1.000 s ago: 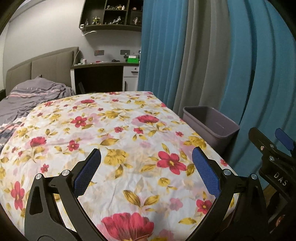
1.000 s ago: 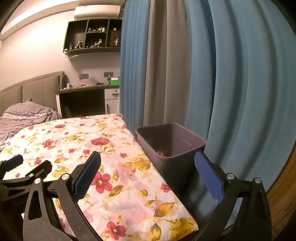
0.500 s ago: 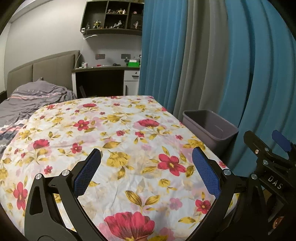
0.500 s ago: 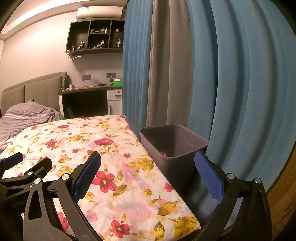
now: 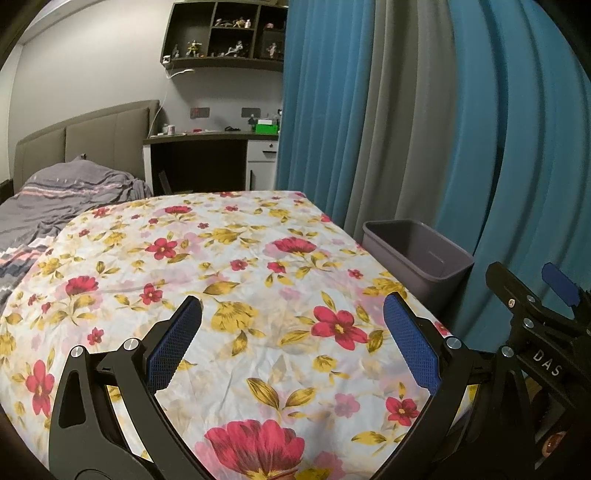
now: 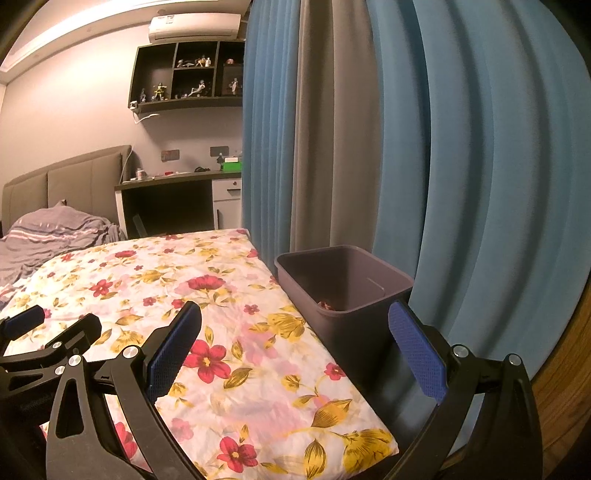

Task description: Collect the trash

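Compared with one second ago, both views have tilted upward: the wall shelf (image 5: pixel 225 35) sits lower in the picture and the bin (image 5: pixel 417 254) lies lower relative to the fingers. Nothing on the bed (image 5: pixel 229 295) has shifted.

Landmark: the bin, a grey rectangular container standing upright on the floor, open side up, touching or just beside the bed's right edge, with the blue-and-grey curtains (image 5: pixel 424 110) behind it. Its long axis runs parallel to that bed edge, away from the cameras.

Left of the bin: the grey blanket (image 5: pixel 55 199) bunched at the headboard end, then the floral sheet covering the bed.

The left gripper (image 5: pixel 291 339) hovers above the sheet, nearer the cameras than the bin and to its left. Its fingers (image 5: pixel 173 343) are spread wide and hold nothing.

The right gripper (image 6: pixel 295 347) hangs over the bed's right edge, just in front of the bin (image 6: pixel 343 291). Its fingers (image 6: pixel 415 354) are spread wide and hold nothing.

Inside the bin, a small reddish piece of trash (image 6: pixel 325 305) lies at the bottom by the near wall; its shape and orientation cannot be determined.
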A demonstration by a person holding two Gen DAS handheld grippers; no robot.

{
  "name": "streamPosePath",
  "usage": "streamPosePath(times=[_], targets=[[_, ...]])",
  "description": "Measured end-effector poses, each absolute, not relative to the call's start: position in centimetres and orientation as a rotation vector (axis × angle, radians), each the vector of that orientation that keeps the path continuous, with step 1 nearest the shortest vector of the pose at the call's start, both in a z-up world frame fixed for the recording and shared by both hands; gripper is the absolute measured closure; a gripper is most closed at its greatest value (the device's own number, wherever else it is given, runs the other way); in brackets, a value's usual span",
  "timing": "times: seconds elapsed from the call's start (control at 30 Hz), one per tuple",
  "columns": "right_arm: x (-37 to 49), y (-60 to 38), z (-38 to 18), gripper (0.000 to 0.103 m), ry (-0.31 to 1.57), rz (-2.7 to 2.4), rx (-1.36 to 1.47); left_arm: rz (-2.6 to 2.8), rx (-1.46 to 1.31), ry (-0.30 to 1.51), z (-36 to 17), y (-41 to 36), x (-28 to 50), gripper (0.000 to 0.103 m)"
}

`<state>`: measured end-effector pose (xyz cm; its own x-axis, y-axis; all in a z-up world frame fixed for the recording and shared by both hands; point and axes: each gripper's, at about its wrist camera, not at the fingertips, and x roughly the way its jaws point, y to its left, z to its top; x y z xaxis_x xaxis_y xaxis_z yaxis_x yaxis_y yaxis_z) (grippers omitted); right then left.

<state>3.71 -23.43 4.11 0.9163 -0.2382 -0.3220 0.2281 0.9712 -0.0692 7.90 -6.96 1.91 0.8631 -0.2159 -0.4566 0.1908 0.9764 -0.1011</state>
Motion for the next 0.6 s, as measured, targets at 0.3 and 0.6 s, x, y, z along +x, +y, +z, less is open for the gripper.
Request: streamPosePath(times=[0.3,0.6], targets=[[3.69,-23.51,4.11,0.006,0.336,-0.240,-0.029,-0.214,-0.052,0.483,1.91,-6.84,7.89,0.006],[3.68,-23.52,4.11,0.006,0.336,-0.240,-0.028,-0.212,-0.052,0.474,2.04,-6.87,7.71,0.006]])
